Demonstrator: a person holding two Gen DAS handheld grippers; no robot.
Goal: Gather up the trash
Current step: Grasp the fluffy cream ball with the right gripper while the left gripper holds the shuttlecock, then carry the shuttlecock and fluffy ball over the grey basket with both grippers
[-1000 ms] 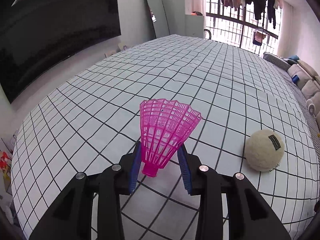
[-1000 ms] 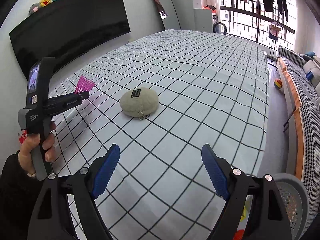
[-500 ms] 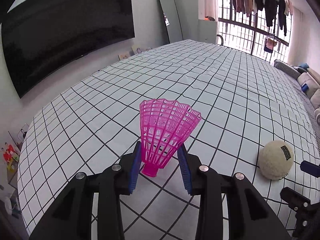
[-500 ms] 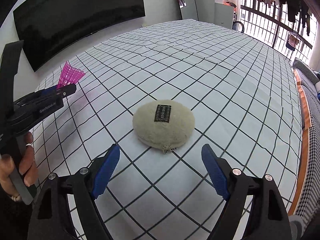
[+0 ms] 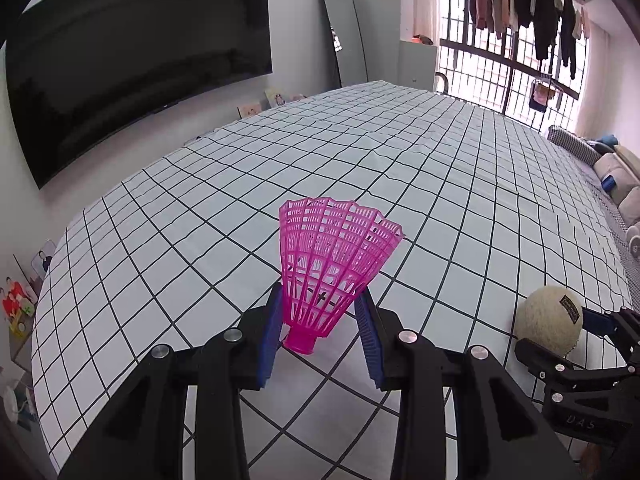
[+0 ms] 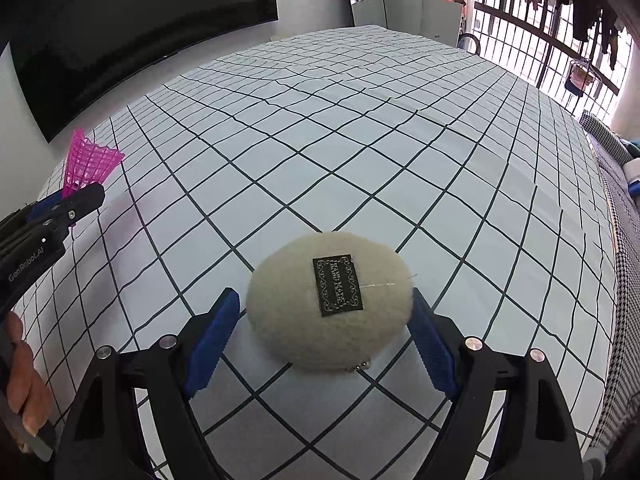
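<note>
- Left gripper: clamped on a pink plastic shuttlecock, blue pads pressing the lower skirt on both sides, cork end toward the camera, skirt flaring up and away. Shuttlecock is held above the surface, clear of the cloth.
- Right gripper: spread wide, blue fingers straddling a cream fleece pouch. Left pad sits just beside the pouch with a thin gap; right pad is at the pouch's edge, contact cannot be told.
- Pouch: oval, lying flat on the bench, black woven label facing up, small metal chain showing at its near edge.
- From the left wrist view the same pouch appears at far right, between the right gripper's fingers.
- From the right wrist view the left gripper is at far left, well apart from the pouch, shuttlecock poking up from it.
- Bench is covered in a white cloth with a black grid.
- Dark wall-mounted screen beyond the bench; laundry hanging at a barred window.
</note>
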